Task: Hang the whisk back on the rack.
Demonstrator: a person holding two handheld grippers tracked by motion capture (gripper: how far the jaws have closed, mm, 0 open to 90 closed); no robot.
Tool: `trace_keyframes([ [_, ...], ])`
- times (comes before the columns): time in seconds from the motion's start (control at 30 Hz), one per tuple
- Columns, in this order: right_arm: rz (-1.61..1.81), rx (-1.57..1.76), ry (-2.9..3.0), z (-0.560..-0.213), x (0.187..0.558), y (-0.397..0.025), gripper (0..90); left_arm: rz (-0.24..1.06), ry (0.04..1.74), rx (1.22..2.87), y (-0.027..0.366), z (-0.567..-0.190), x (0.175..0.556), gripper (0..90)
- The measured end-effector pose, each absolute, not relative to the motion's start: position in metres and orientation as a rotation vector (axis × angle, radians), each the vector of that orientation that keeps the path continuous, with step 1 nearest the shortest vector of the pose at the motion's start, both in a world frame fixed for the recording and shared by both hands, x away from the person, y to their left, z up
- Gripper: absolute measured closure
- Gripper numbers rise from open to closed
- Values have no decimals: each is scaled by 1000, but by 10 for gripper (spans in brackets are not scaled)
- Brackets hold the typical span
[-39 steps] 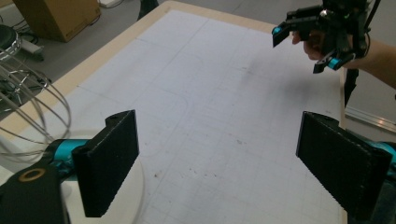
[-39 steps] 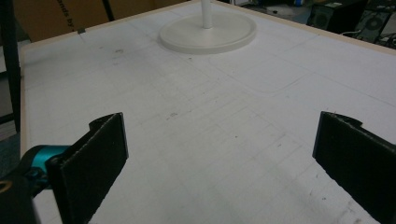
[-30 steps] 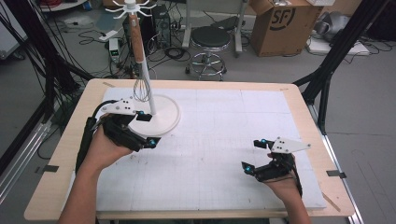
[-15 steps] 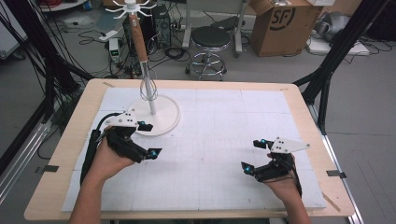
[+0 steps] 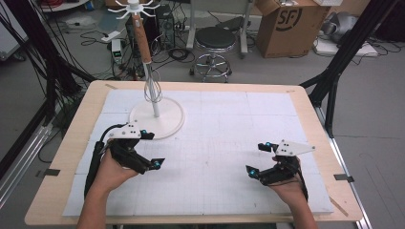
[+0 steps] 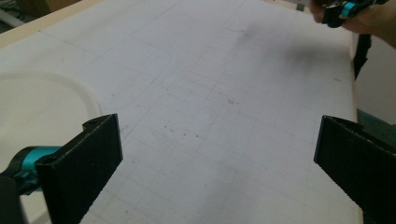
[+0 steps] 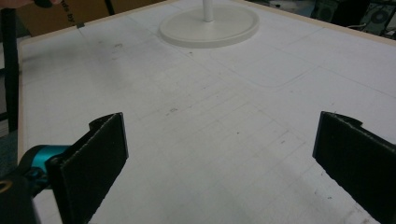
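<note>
High view: whisk [image 5: 153, 88] on white stand [image 5: 156, 117], stool [image 5: 216, 47] and box [image 5: 286, 24] beyond table [image 5: 57, 191].

a white stand [image 5: 156, 119] sits at the table's [image 5: 310, 124] far left, on the white gridded mat [image 5: 229, 143]. its base is a wide round disc, flat on the mat, with a thin white pole rising upright from the middle into a brown wooden upper section topped by white hooks. a wire whisk [image 5: 152, 86] hangs head down, close against the pole, its loops clear of the base.
</note>
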State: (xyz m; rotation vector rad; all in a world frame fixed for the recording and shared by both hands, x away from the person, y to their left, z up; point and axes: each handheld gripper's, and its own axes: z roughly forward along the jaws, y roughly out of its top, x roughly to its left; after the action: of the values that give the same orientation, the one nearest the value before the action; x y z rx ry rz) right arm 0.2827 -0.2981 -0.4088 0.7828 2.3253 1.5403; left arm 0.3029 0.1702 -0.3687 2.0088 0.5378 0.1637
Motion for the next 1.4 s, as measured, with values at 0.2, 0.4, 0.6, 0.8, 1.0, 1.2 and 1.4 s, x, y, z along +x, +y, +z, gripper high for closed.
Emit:
trace_keyframes([
  [0.2,1537,780,2323,-409,281,-301,20,152,526,1993,167,-373,300,16],
  [0.4,1538,798,2316,-411,280,-305,20,148,521,2008,162,-382,297,16],
  [0.6,1534,811,2318,-412,281,-306,21,141,519,1982,164,-383,296,16],
  [0.8,1513,806,2332,-413,281,-303,21,136,522,1969,166,-382,294,16],
  [1.0,1505,815,2329,-413,281,-303,21,139,517,1962,170,-382,295,16],
  [1.2,1493,818,2343,-415,281,-300,20,146,518,1958,172,-381,294,16],
  [1.4,1498,809,2343,-415,282,-301,20,141,521,1962,171,-381,294,16],
])
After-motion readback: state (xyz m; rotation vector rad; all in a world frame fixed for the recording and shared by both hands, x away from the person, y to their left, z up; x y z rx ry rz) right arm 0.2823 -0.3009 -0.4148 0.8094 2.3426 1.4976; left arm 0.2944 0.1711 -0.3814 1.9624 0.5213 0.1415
